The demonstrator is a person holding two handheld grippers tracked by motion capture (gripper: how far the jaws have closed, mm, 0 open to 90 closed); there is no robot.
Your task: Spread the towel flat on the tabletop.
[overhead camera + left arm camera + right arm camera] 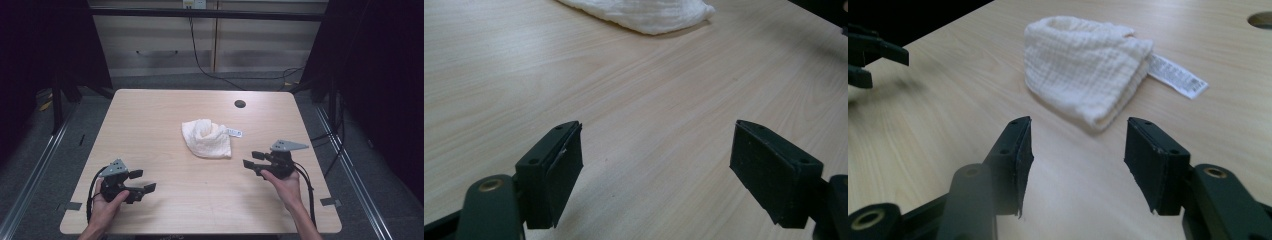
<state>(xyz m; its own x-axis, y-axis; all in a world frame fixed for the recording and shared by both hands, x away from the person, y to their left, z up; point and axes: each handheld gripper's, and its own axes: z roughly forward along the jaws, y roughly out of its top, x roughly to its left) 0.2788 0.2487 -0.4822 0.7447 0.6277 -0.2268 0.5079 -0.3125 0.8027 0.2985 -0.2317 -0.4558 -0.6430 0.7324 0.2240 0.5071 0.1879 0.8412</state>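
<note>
From the high view I see a light wooden table (165, 130) with a white cloth (206, 138) bunched up a little beyond the middle, slightly right of centre. A white label (234, 132) sticks out of its right side and lies flat on the wood. Farther back, near the far edge, there is a round dark hole (240, 104) in the tabletop. My left gripper (140, 182) sits at the near left corner, held in the left hand (107, 202), its jaws pointing right and spread apart with nothing in them. My right gripper (252, 159) is at the right side, held in the right hand (286, 186), pointing left toward the cloth but clear of it; its jaws are apart too, with nothing between them.

In the left gripper view the two black jaws stand wide, released, with only bare wood between them. The cloth (644, 14) lies well ahead at the far edge of this view, apart from the jaws.

In the right gripper view the jaws are released as well, narrower than the left pair, and they hold nothing. The cloth (1083, 70) lies just ahead of them, folded over itself into a rounded heap, not touching either jaw. Its label (1177, 75) trails out to the right. Part of the hole (1262, 20) shows at the far right, and the left gripper (870, 55) shows dark at the far left.
</note>
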